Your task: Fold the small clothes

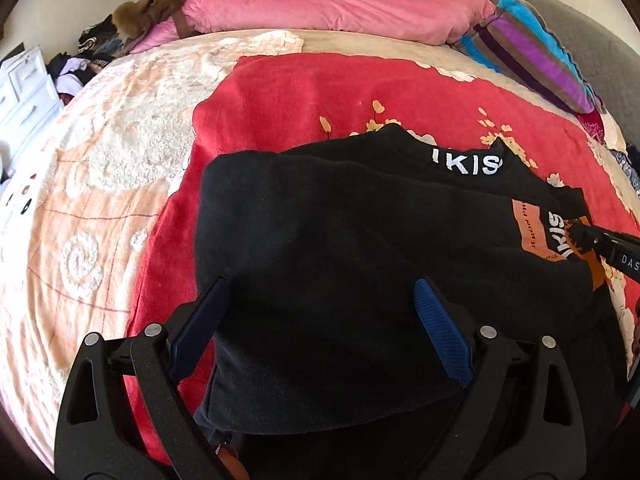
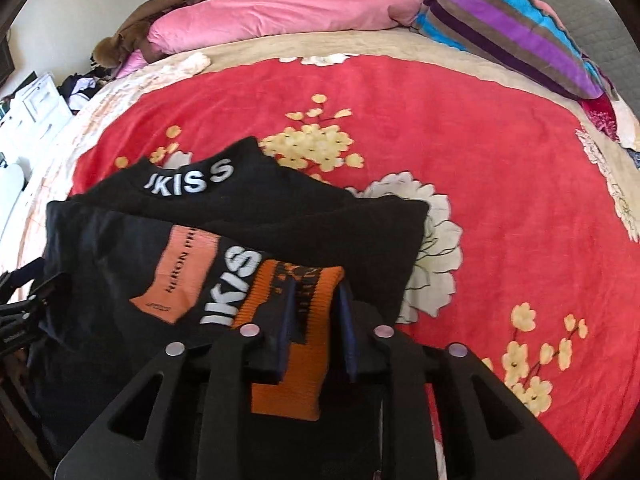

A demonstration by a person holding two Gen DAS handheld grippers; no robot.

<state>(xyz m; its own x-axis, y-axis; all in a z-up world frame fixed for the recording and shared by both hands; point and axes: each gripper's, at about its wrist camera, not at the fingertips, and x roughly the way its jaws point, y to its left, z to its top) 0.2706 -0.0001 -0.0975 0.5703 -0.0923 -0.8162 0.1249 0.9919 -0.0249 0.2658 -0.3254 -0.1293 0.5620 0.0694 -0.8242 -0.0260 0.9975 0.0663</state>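
Observation:
A black sweatshirt point(image 1: 340, 248) with white lettering and an orange patch lies partly folded on the red flowered blanket point(image 1: 304, 96). It also shows in the right wrist view point(image 2: 120, 264). My left gripper point(image 1: 320, 292) is open, its blue pads wide apart over the black cloth, holding nothing. My right gripper point(image 2: 316, 300) is shut on the sweatshirt's orange knitted cuff point(image 2: 296, 344). The right gripper's tip shows in the left wrist view point(image 1: 576, 234) at the right edge, on the orange patch.
A pink duvet point(image 1: 328, 8) and a brown garment lie along the far side of the bed. A striped purple and blue pillow point(image 2: 508, 28) sits at the far right. A peach blanket point(image 1: 92, 168) covers the left. White drawers point(image 1: 24, 96) stand beside the bed.

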